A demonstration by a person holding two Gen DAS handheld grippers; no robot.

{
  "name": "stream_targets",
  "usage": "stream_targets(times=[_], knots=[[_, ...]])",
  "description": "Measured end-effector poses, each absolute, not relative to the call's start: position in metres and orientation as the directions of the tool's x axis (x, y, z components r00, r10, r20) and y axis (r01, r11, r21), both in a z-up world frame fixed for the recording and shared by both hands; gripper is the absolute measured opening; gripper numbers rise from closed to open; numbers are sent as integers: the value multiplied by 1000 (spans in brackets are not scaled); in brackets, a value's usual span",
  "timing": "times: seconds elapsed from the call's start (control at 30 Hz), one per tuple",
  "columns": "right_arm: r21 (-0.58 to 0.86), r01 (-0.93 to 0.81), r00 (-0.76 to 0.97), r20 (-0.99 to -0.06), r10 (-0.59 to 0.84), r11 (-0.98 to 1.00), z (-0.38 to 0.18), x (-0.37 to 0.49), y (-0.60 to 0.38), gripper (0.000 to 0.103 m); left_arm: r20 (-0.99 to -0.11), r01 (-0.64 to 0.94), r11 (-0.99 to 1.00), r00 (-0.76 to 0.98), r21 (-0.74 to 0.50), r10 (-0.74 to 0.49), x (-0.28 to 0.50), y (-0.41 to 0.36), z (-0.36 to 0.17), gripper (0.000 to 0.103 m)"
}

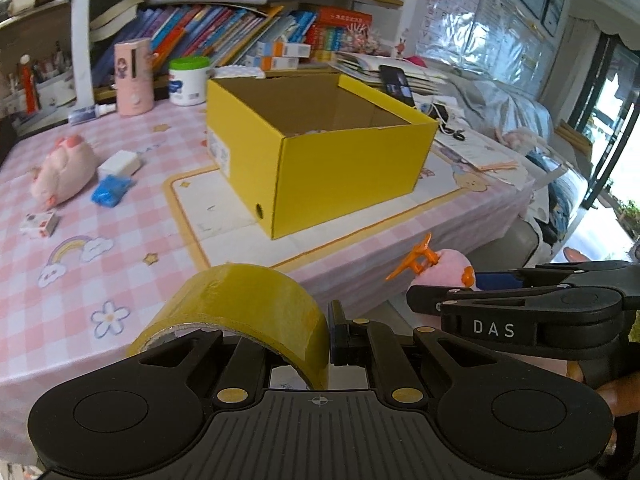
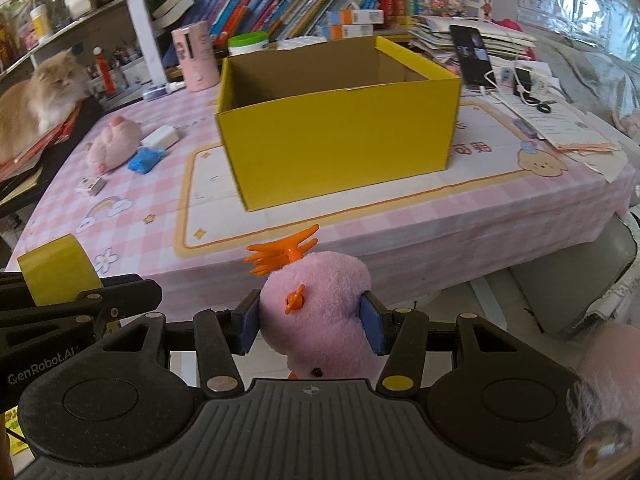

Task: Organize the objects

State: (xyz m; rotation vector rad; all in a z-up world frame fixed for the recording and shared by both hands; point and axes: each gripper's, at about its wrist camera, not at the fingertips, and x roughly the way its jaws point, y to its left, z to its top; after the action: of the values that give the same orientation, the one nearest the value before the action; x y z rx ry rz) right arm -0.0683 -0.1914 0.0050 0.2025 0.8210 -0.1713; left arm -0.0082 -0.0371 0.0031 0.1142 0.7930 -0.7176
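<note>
Jaws of the left gripper [image 1: 296, 344] pinch the wall of a tape roll [image 1: 240, 304]; the right gripper [image 2: 312, 328] squeezes a pink plush [image 2: 320, 312] between its pads. Both loads hang off the table's [image 2: 360, 248] near edge, short of the yellow box [image 2: 340, 136]. Carrying looks underway; next, reach over the box rim and release inside.
</note>
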Motion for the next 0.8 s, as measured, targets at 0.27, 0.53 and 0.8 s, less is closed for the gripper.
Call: stream_targets(times=[0.27, 0.53, 0.8], knots=[[109, 252, 665, -741, -90, 962, 6, -61, -212, 49, -676, 648, 746, 481, -155, -558, -2, -55, 8, 9], [121, 246, 662, -745, -76, 962, 8, -45, -228, 49, -642, 651, 746, 515, -138, -568, 9, -71, 24, 9], [116, 233, 700, -709, -83, 966, 27, -23, -249, 49, -575, 661, 742, 568, -106, -588, 34, -95, 55, 9]])
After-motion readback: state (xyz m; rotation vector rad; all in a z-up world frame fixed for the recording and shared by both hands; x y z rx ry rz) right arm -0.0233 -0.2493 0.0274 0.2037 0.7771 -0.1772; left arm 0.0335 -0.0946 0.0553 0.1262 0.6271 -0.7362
